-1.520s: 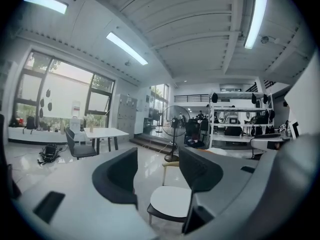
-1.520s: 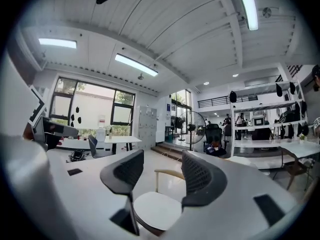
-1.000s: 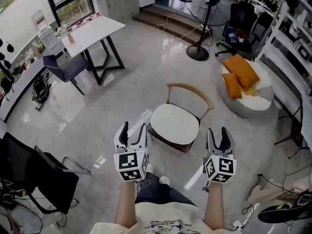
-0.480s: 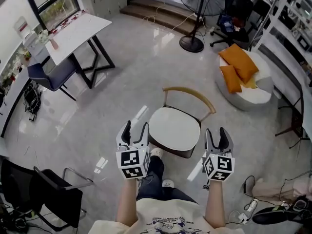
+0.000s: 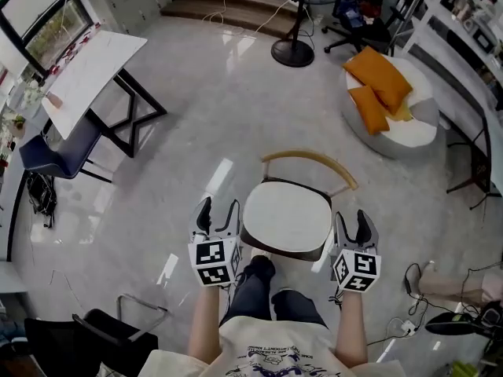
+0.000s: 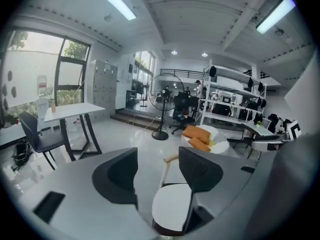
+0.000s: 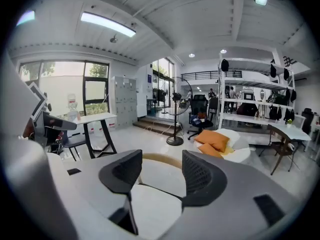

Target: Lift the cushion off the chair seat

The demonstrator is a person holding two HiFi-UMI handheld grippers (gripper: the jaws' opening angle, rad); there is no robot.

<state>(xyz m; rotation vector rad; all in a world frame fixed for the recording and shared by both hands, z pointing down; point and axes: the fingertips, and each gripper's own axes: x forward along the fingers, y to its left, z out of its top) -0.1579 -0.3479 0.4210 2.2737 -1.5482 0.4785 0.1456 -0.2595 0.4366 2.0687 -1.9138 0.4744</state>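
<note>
A round white cushion [image 5: 287, 217] lies on the seat of a chair with a curved wooden backrest [image 5: 308, 160], right in front of the person's legs. My left gripper [image 5: 218, 210] hovers open just off the cushion's left edge, nothing between its fingers. At the cushion's right edge my right gripper [image 5: 352, 222] has its jaws opening, also empty. In the left gripper view the cushion [image 6: 172, 206] shows low between the jaws of the left gripper [image 6: 159, 164], still apart from them. In the right gripper view the cushion [image 7: 150, 209] lies below the right gripper [image 7: 162, 166].
A white table [image 5: 86, 69] and a blue chair [image 5: 59, 151] stand at the left. A fan base [image 5: 292, 52] and a round pouf with orange pillows [image 5: 377, 85] are farther back. A black chair [image 5: 94, 336] sits at the bottom left. Cables lie at the right.
The person has stepped up to the chair. Both grippers have come forward and down, from short of the seat to flanking the cushion's sides.
</note>
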